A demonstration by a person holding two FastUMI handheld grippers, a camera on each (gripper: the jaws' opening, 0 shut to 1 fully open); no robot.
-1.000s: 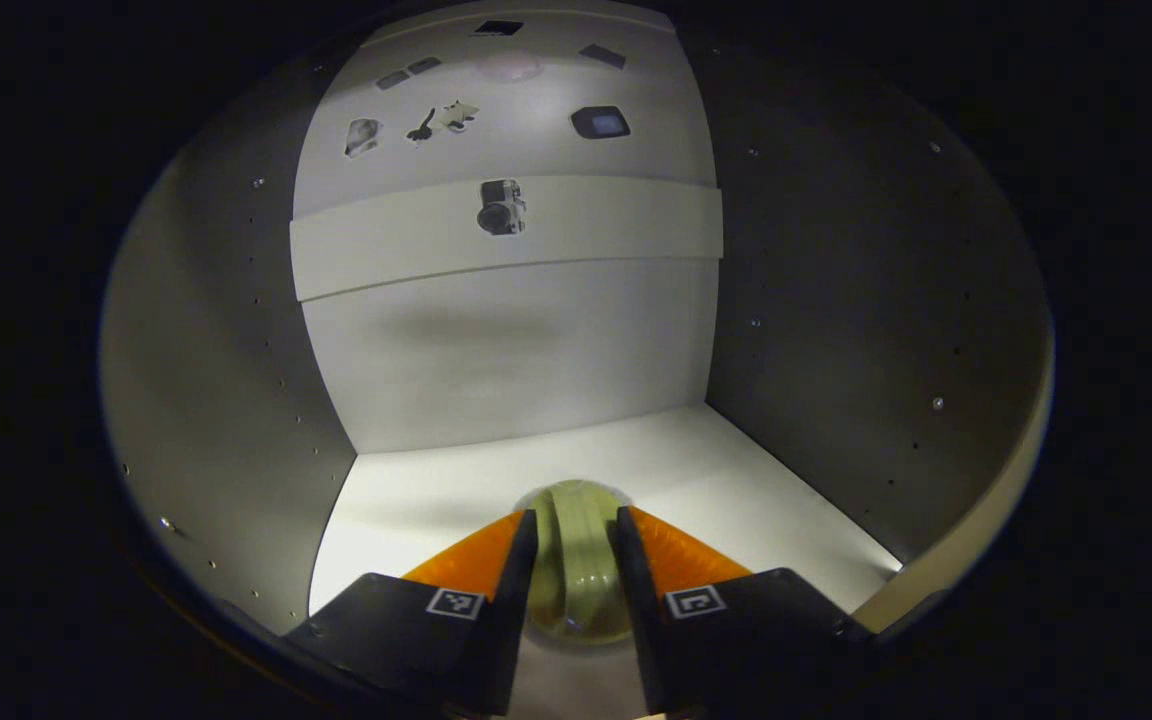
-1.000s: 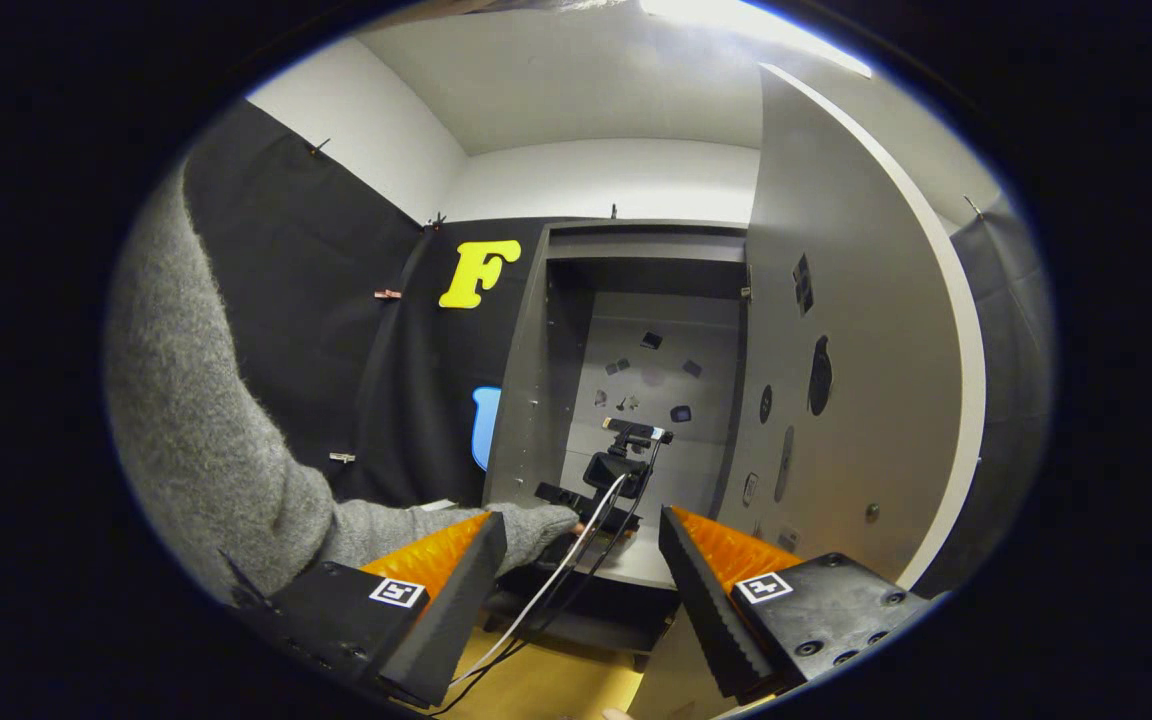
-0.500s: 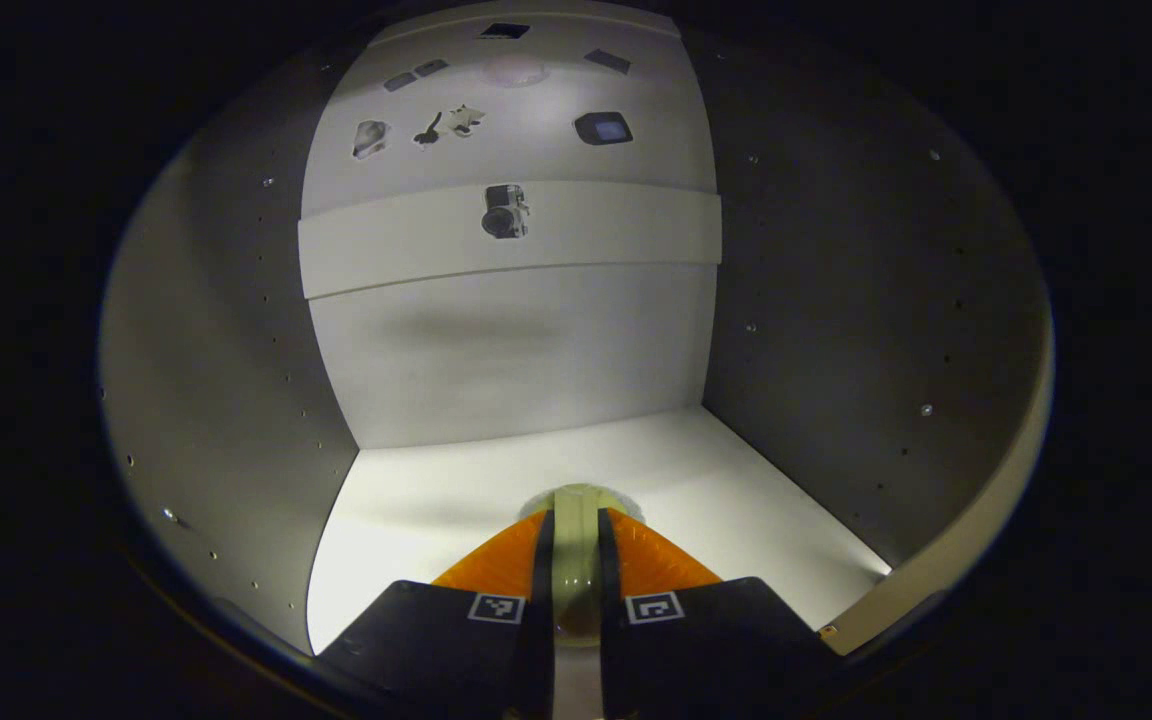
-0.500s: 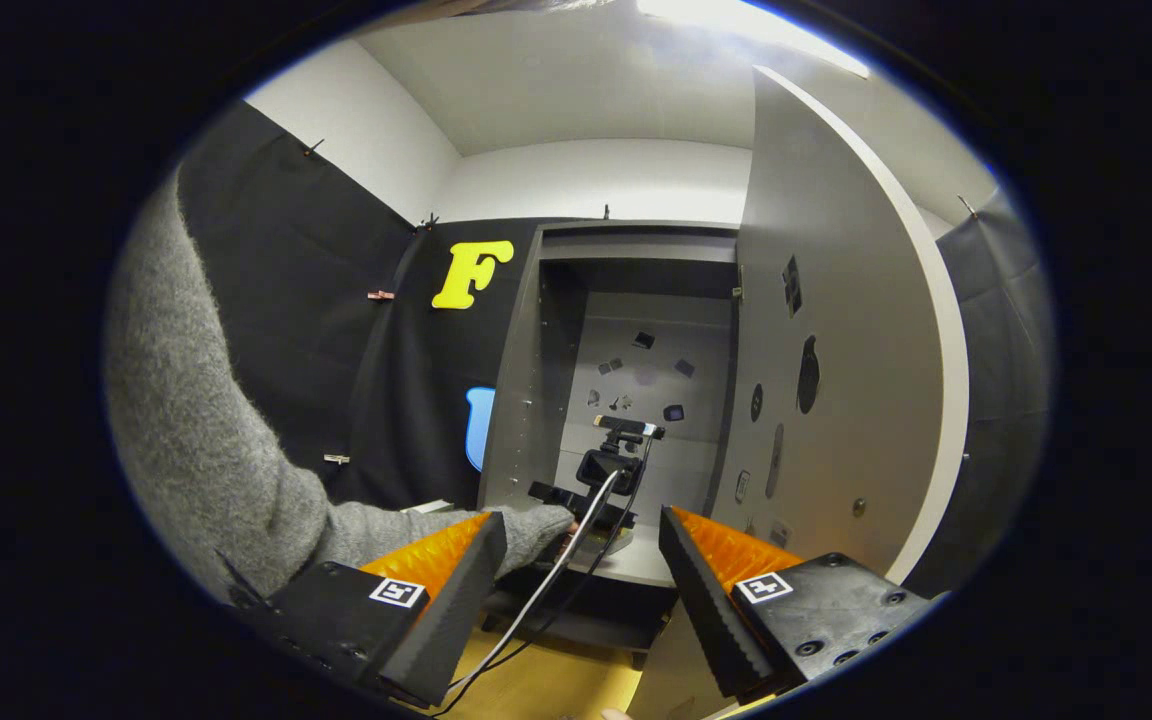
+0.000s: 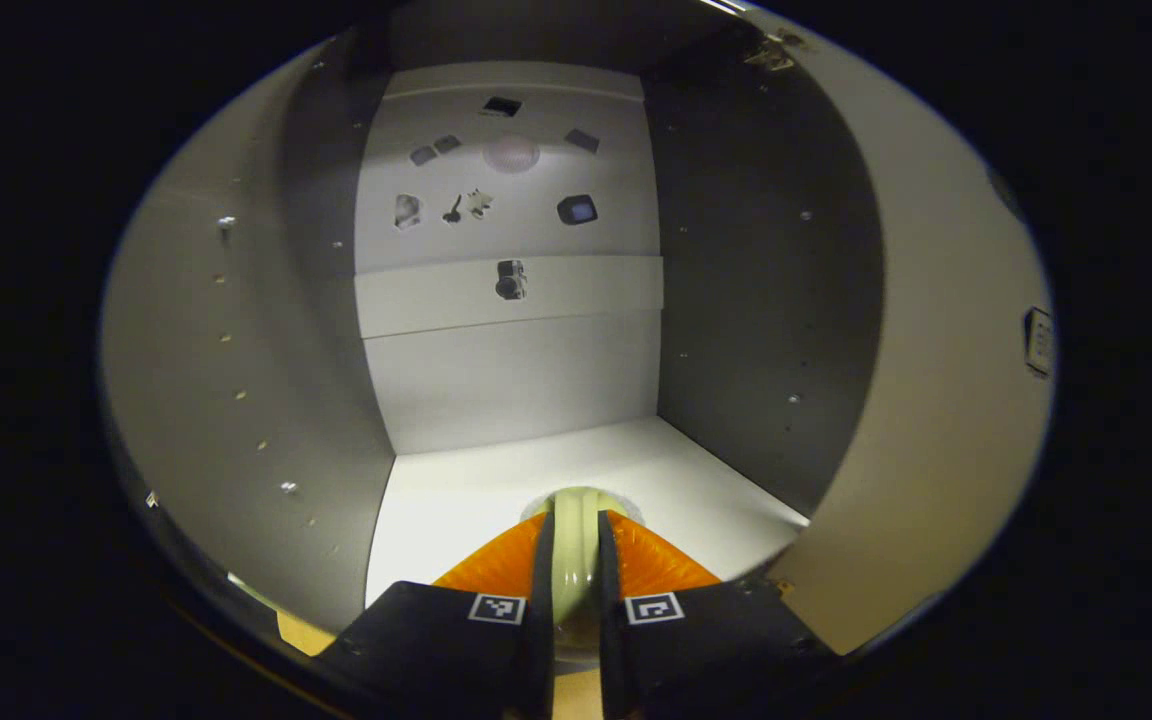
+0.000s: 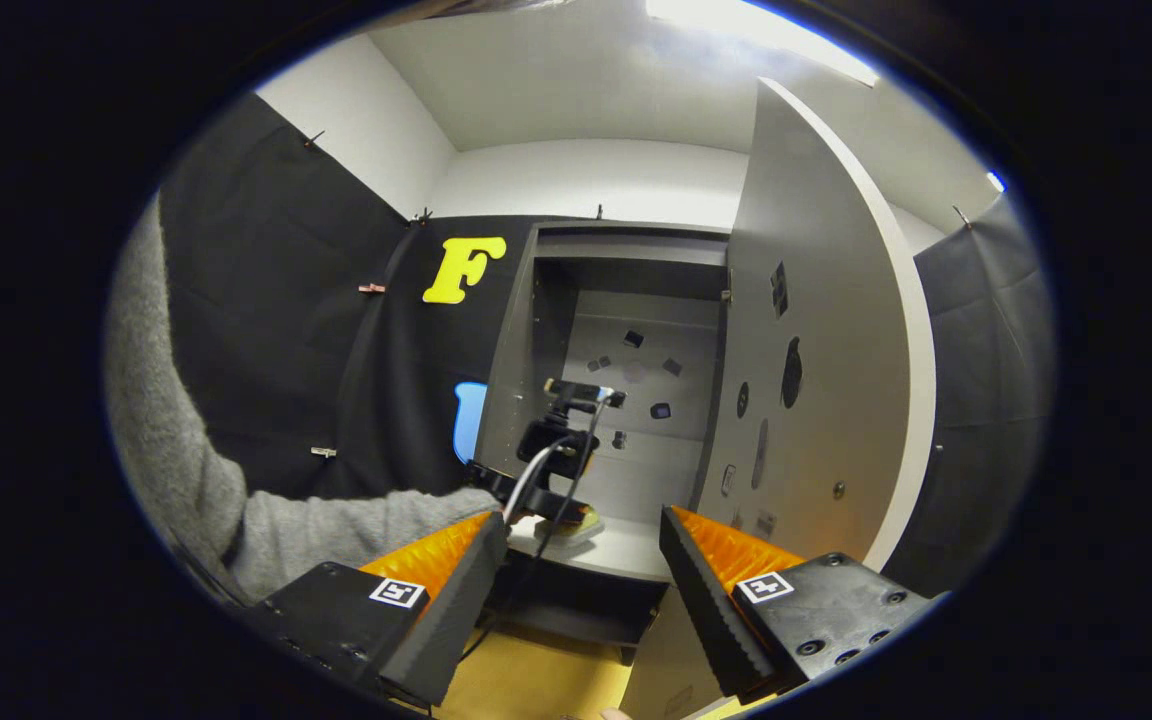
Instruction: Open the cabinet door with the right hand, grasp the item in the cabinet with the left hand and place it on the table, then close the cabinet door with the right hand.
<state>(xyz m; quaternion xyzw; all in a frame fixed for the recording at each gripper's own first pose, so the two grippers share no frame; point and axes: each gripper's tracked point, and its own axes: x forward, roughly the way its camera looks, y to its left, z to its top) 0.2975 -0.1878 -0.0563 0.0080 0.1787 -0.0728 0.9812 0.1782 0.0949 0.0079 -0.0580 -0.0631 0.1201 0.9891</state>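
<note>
A pale green dish (image 5: 576, 525) stands on edge between the fingers of my left gripper (image 5: 574, 555), which is shut on it just above the front of the white cabinet shelf (image 5: 476, 485). In the right gripper view, the left gripper (image 6: 548, 497), held by a grey-sleeved arm (image 6: 336, 520), carries the dish (image 6: 581, 527) at the shelf's front edge. My right gripper (image 6: 584, 518) stands open in front of the cabinet with nothing between its fingers. To the right of the opening, the cabinet door (image 6: 826, 330) is swung wide.
The cabinet's grey side walls (image 5: 236, 400) flank the left gripper closely, and the open door (image 5: 936, 420) stands to its right. Small stickers dot the back panel (image 5: 506, 210). A wooden table top (image 6: 526, 680) lies below the cabinet. A cable (image 6: 536, 470) hangs from the left gripper.
The left gripper closed on the dish, then drew back from deep in the cabinet to its front edge, moving slightly left. The right gripper stayed open, almost still.
</note>
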